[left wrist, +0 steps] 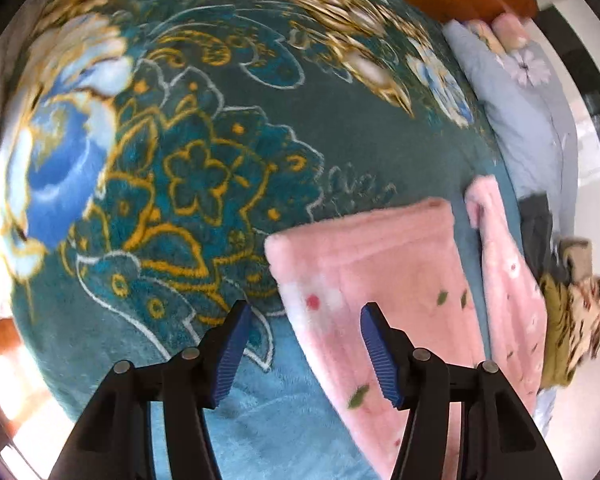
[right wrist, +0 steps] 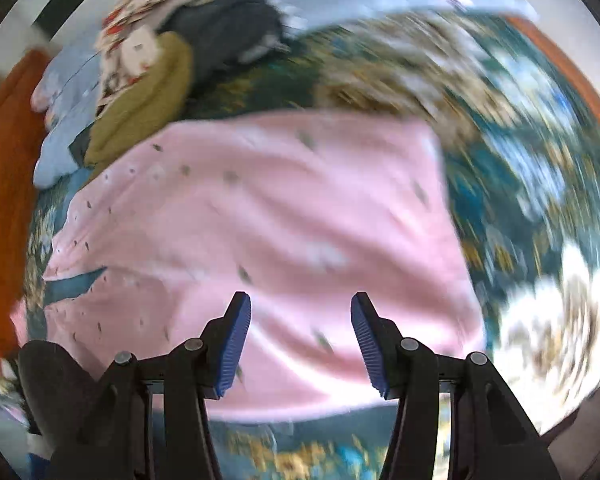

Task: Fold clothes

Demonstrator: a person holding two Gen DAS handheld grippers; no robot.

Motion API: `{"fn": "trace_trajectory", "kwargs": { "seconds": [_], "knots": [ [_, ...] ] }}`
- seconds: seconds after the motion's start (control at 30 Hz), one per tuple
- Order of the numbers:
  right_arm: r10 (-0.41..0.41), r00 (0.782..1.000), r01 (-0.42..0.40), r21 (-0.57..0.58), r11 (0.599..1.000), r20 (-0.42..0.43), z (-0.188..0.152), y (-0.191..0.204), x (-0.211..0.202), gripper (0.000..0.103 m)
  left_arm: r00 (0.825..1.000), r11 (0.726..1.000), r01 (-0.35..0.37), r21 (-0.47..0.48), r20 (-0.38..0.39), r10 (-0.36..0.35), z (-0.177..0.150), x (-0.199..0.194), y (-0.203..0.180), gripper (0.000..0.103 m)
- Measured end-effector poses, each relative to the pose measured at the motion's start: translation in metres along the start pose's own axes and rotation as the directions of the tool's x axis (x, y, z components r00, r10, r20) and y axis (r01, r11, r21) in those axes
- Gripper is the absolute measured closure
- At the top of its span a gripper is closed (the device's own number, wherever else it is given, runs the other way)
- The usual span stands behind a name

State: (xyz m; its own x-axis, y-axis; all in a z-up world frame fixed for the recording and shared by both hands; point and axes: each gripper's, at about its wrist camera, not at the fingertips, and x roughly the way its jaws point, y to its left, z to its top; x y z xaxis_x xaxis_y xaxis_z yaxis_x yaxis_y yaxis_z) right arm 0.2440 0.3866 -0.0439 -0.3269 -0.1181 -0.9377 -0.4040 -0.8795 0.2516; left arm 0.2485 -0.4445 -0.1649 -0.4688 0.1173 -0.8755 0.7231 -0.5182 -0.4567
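Observation:
A pink fleece garment point(left wrist: 380, 280) with small flower and leaf prints lies flat on a teal floral blanket point(left wrist: 220, 140). In the left wrist view its near corner sits under my open, empty left gripper point(left wrist: 306, 354). A second pink part point(left wrist: 504, 272) lies to its right. In the right wrist view the pink garment point(right wrist: 260, 220) fills the middle, spread wide, and my open, empty right gripper point(right wrist: 300, 344) hovers over its near edge. That view is blurred.
A pile of other clothes lies at the blanket's edge: an olive piece point(right wrist: 140, 112), a dark piece point(right wrist: 228, 28), a cream and red patterned piece point(right wrist: 132, 36) and light blue bedding point(left wrist: 528, 120). An orange wooden bed frame point(right wrist: 4, 180) borders the bed.

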Motion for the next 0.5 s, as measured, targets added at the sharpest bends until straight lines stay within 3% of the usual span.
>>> {"fn": "trace_trajectory", "kwargs": {
  "seconds": [0.13,0.23,0.33,0.4,0.5],
  "knots": [
    [0.022,1.000,-0.019,0.182,0.983,-0.013,-0.042,-0.057,0.002,0.050,0.999,0.996,0.033,-0.077,0.026,-0.031,-0.001,-0.001,0.008,0.044],
    [0.085,0.996,-0.080,0.346,0.935,0.000,-0.063,-0.090,0.017,0.050,0.998,0.991,0.052,-0.126,0.037,-0.048,-0.002,-0.001,0.013,0.051],
    [0.147,0.988,-0.149,0.459,0.876,0.040,-0.074,-0.106,0.035,0.050,0.997,0.982,0.072,-0.175,0.049,-0.064,-0.003,-0.002,0.018,0.072],
    [0.171,0.983,-0.180,0.511,0.840,0.064,-0.079,-0.110,0.044,0.050,0.996,0.975,0.087,-0.205,0.047,-0.079,-0.003,-0.001,0.023,0.094],
    [0.191,0.977,-0.210,0.547,0.810,0.093,-0.080,-0.109,0.048,0.050,0.994,0.966,0.107,-0.237,0.047,-0.099,-0.006,-0.004,0.028,0.097]
  ]
}}
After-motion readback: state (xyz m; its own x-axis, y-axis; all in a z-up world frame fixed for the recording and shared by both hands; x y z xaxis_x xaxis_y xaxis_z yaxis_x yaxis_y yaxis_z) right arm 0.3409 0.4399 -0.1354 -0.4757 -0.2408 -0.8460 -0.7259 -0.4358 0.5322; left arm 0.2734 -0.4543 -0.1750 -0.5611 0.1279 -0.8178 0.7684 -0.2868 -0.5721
